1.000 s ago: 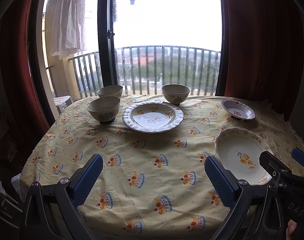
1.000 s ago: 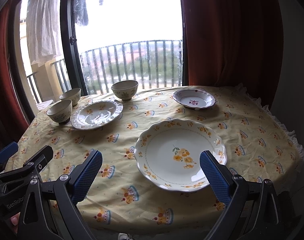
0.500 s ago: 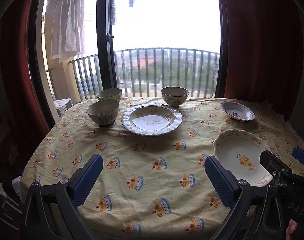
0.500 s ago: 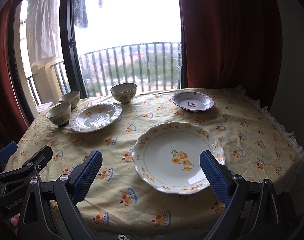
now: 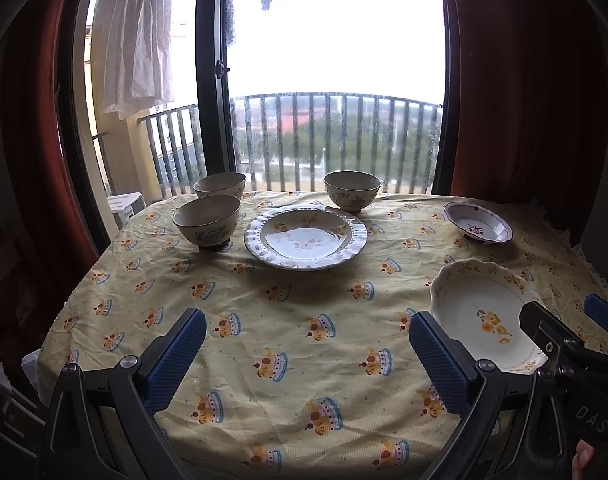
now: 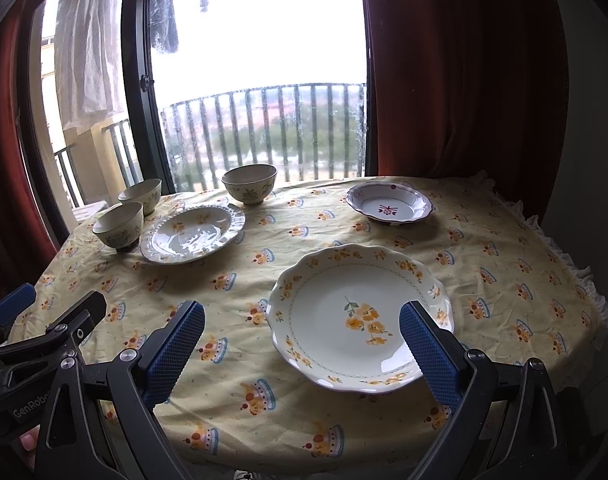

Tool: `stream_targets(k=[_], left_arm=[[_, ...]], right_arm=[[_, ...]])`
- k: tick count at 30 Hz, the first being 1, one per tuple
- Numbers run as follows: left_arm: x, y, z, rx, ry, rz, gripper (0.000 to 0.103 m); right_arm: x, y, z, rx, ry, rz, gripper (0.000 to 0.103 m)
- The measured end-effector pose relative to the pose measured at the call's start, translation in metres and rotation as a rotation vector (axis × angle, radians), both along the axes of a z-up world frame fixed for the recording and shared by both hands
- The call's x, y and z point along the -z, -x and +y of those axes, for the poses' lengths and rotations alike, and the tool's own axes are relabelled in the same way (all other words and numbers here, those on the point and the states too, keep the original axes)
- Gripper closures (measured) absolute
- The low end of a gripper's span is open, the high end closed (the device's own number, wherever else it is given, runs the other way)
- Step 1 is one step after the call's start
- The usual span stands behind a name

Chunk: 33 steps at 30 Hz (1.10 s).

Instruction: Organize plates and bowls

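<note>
Balcony door and red curtains behind a table (image 5: 304,360) with a yellow printed cloth. Three bowls sit at the far side, two at the left (image 5: 206,220) (image 5: 219,185) and one (image 5: 352,190) just behind a white ruffled plate (image 5: 306,237). Small red-trimmed dish (image 6: 390,209) far right, flowered plate (image 6: 358,320) near the right gripper (image 6: 301,340). Both it and the left gripper (image 5: 307,344) hover with jaws spread wide, holding nothing.

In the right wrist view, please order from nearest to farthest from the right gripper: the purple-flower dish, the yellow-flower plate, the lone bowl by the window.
1. Yellow-flower plate, right in front of the right gripper.
2. Purple-flower dish, farther back on the right.
3. Lone bowl, at the far edge, left of centre.
</note>
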<state>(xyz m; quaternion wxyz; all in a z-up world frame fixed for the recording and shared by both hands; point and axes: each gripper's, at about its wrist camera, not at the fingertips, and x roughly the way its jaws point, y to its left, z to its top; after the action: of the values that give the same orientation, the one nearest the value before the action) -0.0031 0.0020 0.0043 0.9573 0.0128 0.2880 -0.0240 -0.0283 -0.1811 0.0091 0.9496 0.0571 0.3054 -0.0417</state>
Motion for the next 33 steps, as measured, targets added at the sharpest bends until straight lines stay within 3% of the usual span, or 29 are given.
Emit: stream_targets(k=[23,33], left_arm=[[0.003,-0.009,-0.002,-0.001,-0.005,0.017,0.001],[-0.009,-0.055,0.006,0.041,0.011,0.071,0.004]], right_arm=[[0.001,-0.018,0.003,-0.015,-0.015,0.036,0.004],[-0.010,-0.052,0.010,0.020,-0.022,0.080,0.004]])
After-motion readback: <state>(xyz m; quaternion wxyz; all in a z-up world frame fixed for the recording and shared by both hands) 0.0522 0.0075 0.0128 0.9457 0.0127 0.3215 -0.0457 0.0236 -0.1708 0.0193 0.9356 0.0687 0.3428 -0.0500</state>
